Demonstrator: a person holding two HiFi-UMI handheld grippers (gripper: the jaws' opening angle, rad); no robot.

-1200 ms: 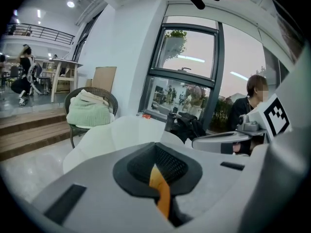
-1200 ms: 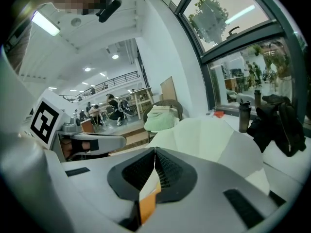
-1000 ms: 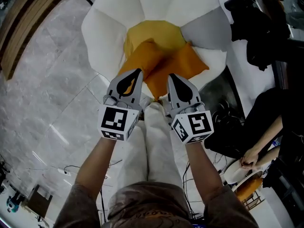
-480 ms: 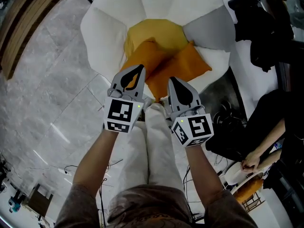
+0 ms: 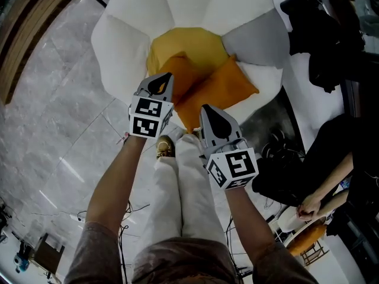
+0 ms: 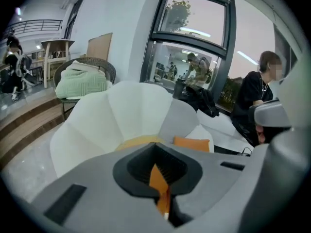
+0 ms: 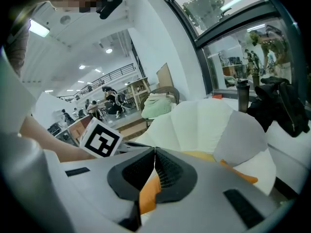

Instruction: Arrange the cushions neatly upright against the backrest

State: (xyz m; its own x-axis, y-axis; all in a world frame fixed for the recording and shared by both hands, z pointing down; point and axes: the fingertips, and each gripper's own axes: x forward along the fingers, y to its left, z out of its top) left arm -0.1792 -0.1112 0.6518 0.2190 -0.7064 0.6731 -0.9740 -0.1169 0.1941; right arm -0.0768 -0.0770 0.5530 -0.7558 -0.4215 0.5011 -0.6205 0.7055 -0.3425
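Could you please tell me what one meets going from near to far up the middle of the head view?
pale trousers → shoe → orange cushions lying on the seat → yellow cushion → white petal-shaped backrest

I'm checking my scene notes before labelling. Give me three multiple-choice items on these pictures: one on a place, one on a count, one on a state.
1. Where are the orange cushions?
A) on the white chair's yellow seat
B) on the floor
C) on a table

2. How many orange cushions are there?
A) one
B) two
C) four

3. How do they lie?
A) flat
B) standing upright on edge
C) hanging off the chair

Answers:
1 A: the head view shows both on the yellow seat.
2 B: two overlapping orange shapes show there.
3 A: their broad faces point up at the camera.
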